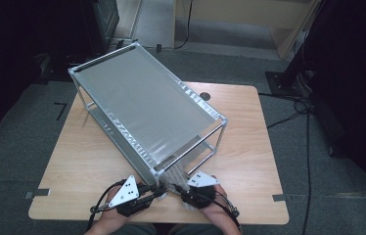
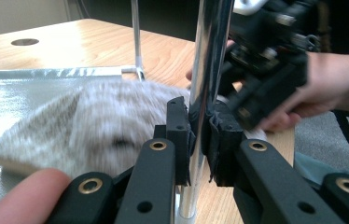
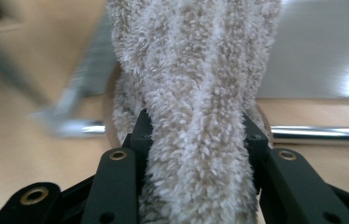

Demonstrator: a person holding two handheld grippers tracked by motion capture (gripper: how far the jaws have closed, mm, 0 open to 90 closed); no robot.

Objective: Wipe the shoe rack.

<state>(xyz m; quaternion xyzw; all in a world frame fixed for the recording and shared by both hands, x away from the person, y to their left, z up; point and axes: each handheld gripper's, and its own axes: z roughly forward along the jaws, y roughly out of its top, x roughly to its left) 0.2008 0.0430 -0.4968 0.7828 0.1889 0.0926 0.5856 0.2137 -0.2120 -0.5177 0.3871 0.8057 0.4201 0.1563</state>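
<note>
No writing can be read. A fluffy beige-grey towel, bunched, is clamped by the right gripper at the rack's near end; the chrome post is gripped by the left gripper.

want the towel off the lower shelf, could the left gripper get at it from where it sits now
Probably not as things stand: the left gripper is clamped on the rack's chrome post, which stands between it and the towel. The right gripper already holds the towel.
</note>
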